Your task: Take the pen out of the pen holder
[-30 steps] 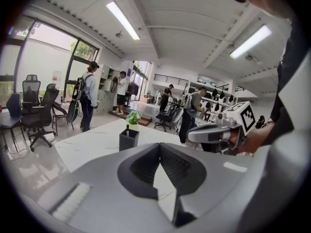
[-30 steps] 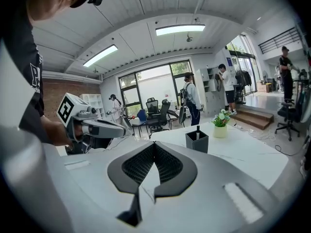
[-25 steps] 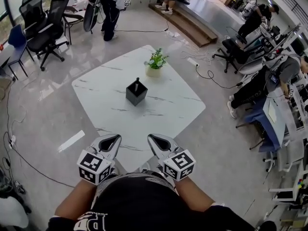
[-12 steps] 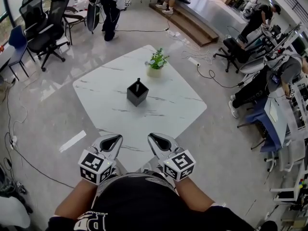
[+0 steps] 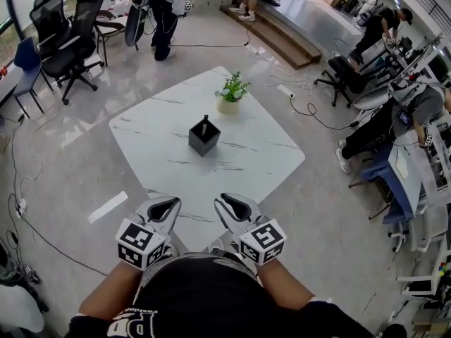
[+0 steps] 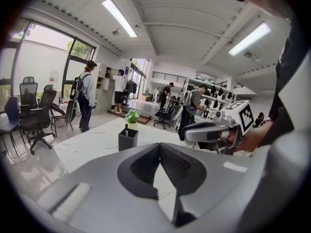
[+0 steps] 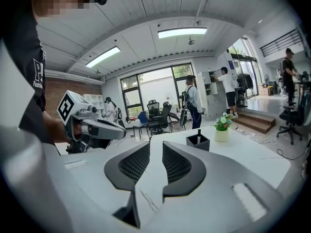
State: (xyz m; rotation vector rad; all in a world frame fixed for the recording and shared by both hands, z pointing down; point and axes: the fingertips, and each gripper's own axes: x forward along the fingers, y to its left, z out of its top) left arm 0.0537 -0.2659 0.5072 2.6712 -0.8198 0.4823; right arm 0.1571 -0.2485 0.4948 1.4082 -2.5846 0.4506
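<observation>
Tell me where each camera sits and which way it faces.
Head view: on the person's head, looking steeply down at the marble table; left gripper, right gripper and arms show.
Left gripper view: rides that gripper, faces the pen holder; right gripper shows alongside.
Right gripper view: likewise, left gripper alongside.
All share the pen holder.

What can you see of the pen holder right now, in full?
The pen holder is a small square cup, matte black, open at the top and upright. It stands on the white marbled table, near its middle, apart from the potted plant beyond it. One dark pen stands inside, its end above the rim. Only the table and the pen touch it; its material is unclear.
</observation>
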